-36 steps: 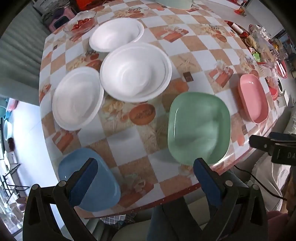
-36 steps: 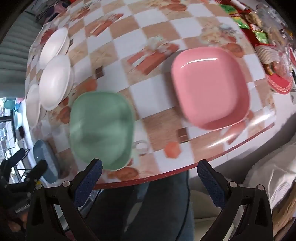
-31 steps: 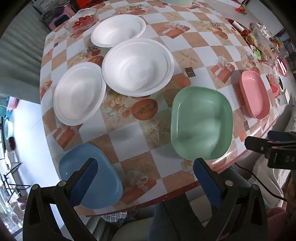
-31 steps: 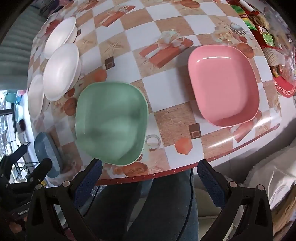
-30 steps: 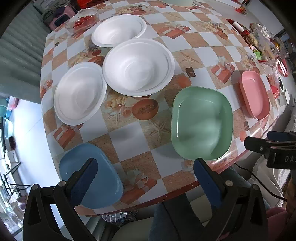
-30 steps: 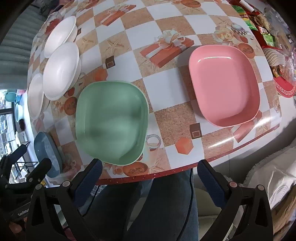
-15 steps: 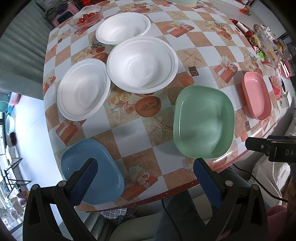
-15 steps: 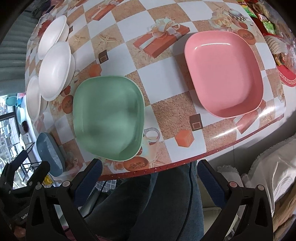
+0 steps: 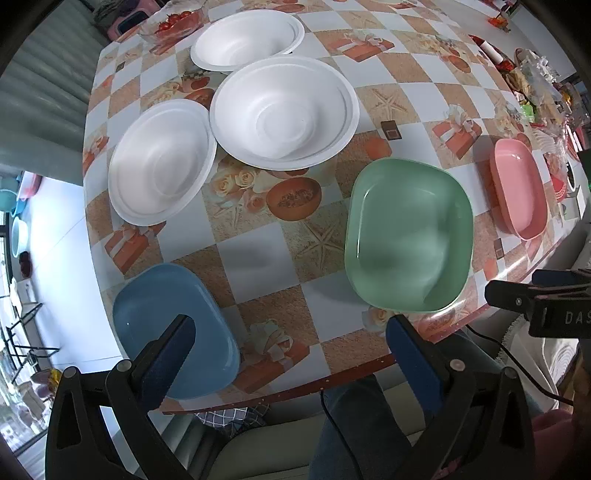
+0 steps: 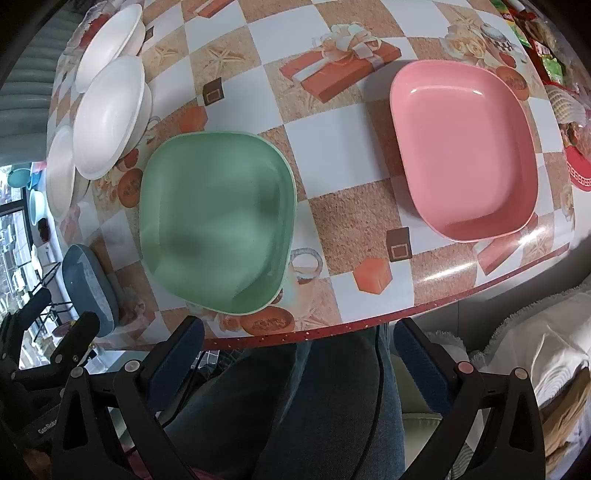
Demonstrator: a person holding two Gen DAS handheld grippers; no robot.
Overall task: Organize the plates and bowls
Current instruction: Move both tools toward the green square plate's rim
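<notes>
Three white bowls stand at the table's far left: one at the back (image 9: 247,38), one in the middle (image 9: 284,112), one to the left (image 9: 162,162). A blue plate (image 9: 173,328) lies near the front left edge, a green plate (image 9: 408,236) (image 10: 218,225) in the front middle, a pink plate (image 10: 463,147) (image 9: 519,188) to the right. My left gripper (image 9: 291,347) is open and empty, held above the front edge between the blue and green plates. My right gripper (image 10: 299,350) is open and empty, off the front edge below the green plate.
A glass bowl of red fruit (image 9: 173,22) stands behind the white bowls. Snack packets and red baskets (image 10: 554,74) crowd the right end. The table's red-trimmed front edge (image 10: 332,332) runs just ahead of both grippers, with the person's legs beneath.
Both grippers have drawn back and risen a little from the table, so more of it shows. No plate or bowl has moved.
</notes>
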